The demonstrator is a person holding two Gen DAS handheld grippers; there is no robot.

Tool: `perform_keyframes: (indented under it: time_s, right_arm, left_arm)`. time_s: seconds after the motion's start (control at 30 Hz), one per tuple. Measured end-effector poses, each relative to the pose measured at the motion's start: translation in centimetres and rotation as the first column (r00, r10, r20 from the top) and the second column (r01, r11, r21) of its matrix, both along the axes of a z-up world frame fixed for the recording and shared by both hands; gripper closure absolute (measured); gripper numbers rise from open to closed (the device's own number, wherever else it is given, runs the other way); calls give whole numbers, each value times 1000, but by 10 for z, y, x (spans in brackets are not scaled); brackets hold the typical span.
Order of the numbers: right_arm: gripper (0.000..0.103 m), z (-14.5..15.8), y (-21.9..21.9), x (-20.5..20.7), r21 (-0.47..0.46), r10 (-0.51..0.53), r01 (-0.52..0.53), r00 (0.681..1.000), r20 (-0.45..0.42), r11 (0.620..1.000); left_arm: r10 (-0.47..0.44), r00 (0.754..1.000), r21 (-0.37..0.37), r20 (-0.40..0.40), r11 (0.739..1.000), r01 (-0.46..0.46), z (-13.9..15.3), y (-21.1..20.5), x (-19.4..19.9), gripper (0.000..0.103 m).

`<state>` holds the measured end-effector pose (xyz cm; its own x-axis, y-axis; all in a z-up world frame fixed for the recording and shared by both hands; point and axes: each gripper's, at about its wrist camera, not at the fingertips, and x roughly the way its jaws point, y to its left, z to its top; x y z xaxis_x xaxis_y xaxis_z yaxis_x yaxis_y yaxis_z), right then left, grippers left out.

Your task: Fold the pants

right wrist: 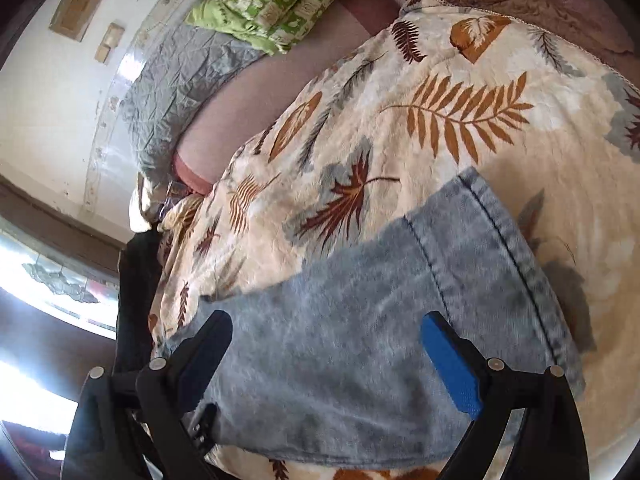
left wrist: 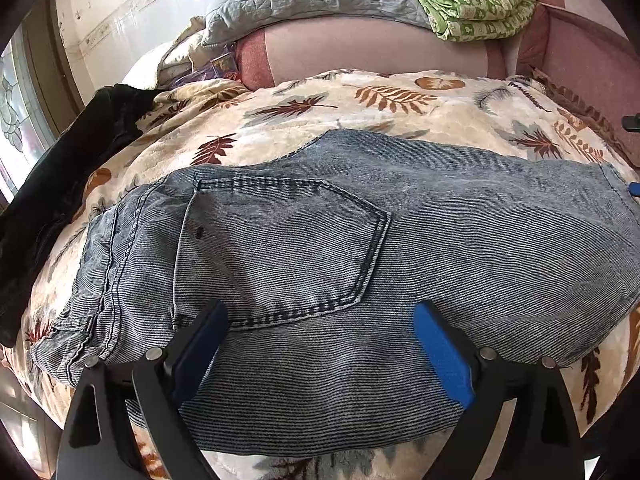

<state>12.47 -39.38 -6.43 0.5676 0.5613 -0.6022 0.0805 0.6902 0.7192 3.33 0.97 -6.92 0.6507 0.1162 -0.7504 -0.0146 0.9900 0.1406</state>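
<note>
**A:** Pants (left wrist: 320,248), where do they lie?

**B:** Flat on the bed, on a plush leaf-print blanket (left wrist: 360,104), apparently doubled leg over leg, back pocket (left wrist: 288,248) up. Probably smoothed that way so the next fold runs clean.

**A:** And the jaws?

**B:** Left gripper (left wrist: 320,320) hovers near the waist end, jaws wide apart, nothing clamped. Right gripper (right wrist: 326,332) is over the hem (right wrist: 508,248), jaws also spread, holding nothing.

**A:** Fabric?

**B:** Faded, ribbed blue denim with dark stitched seams; stiff enough to crease.

A leaf-print blanket (left wrist: 400,96) covers the bed, with blue jeans (left wrist: 440,240) and a dark garment (left wrist: 60,184) on it.
</note>
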Motion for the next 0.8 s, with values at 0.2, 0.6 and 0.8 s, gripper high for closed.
perform_keyframes:
  time_s: [0.2,0.6,0.8]
  right_arm:
    - [6,-28,-13,25,51,-67,71,994,-82,996]
    - [6,-23,20,64,-96,-12,3,996,-89,995]
    - [6,8,41,5,-194,-3,6,1000,15,981]
  left_arm:
    - [3,1000,5,5,1000,-3,-1,-1,0,8]
    - [4,1000,-9,-4,1000,-4,-1,0,1,8]
    - [1,1000,-40,-18,999,-2,2,3,1,8]
